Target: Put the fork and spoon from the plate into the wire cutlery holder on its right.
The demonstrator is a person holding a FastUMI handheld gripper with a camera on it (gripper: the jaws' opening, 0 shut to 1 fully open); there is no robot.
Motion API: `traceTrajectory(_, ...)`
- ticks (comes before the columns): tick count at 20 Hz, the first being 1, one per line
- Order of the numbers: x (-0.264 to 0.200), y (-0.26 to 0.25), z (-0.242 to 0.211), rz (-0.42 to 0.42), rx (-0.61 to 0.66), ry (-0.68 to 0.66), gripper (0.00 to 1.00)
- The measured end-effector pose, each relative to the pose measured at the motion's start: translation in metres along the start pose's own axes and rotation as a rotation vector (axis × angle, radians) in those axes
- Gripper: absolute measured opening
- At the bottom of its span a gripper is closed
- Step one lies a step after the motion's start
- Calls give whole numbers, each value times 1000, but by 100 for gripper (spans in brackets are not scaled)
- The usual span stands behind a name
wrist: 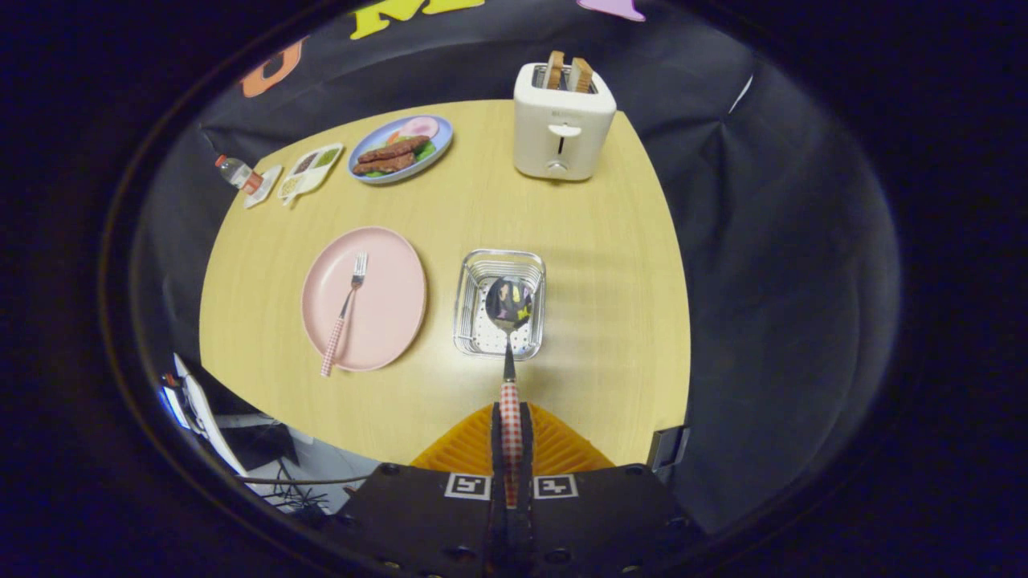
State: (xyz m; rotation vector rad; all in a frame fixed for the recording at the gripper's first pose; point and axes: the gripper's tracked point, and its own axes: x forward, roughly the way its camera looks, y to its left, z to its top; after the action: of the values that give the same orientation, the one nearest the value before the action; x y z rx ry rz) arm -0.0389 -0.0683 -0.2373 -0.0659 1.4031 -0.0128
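Note:
My gripper [511, 417] is shut on the red-checked handle of the spoon [508, 309]. The spoon points straight ahead, and its shiny bowl hangs over the wire cutlery holder [479, 273], a square metal basket on the wooden table. Left of the holder lies the pink plate [385, 313]. The fork [345, 317], with the same red-checked handle, rests on the plate, tines pointing away and handle end overhanging the near rim.
A white toaster [562, 120] with two slices of bread stands at the far side of the table [594, 321]. A blue plate of food [400, 148], a small divided tray [309, 170] and a bottle [238, 173] lie at the far left.

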Motion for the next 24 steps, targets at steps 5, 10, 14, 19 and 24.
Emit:
traceTrajectory(5,9,1,4,44,50,146,5)
traceTrajectory(10,23,4,21,51,88,232,5)
traceTrajectory(14,33,8,24,47,107,290,5)
traceTrajectory(19,41,14,33,54,132,291,7)
traceTrajectory(24,36,16,49,62,148,202,24)
